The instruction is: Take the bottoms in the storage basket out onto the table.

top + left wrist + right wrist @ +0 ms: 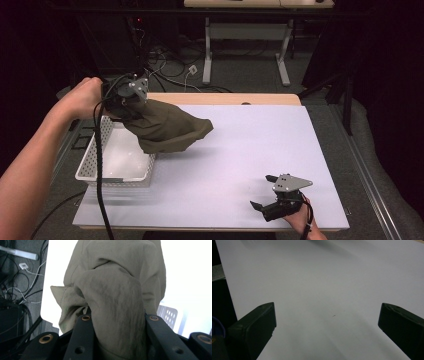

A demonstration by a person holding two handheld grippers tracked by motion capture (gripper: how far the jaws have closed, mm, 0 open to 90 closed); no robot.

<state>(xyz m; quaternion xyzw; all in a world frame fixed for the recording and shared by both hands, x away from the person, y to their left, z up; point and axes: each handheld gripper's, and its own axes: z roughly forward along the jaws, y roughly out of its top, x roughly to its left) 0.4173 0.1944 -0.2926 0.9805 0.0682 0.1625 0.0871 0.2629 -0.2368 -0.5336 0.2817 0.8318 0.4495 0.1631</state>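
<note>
An olive-green cloth (167,129) hangs bunched from my left gripper (126,102), held above the far right corner of a white perforated basket (93,155). In the left gripper view the cloth (117,297) is pinched between the two black jaws, and my left gripper (119,318) is shut on it. The cloth's free end droops right over the white table cover (250,150). My right gripper (261,191) rests near the table's front right, jaws spread wide. The right gripper view shows my right gripper (327,315) with nothing but bare white surface between its fingers.
The basket (168,314) sits at the table's left edge with a white bottom showing inside. Beyond the table are floor cables (165,65) and the legs of another desk (245,35). A black cable (100,170) trails from the left gripper across the basket.
</note>
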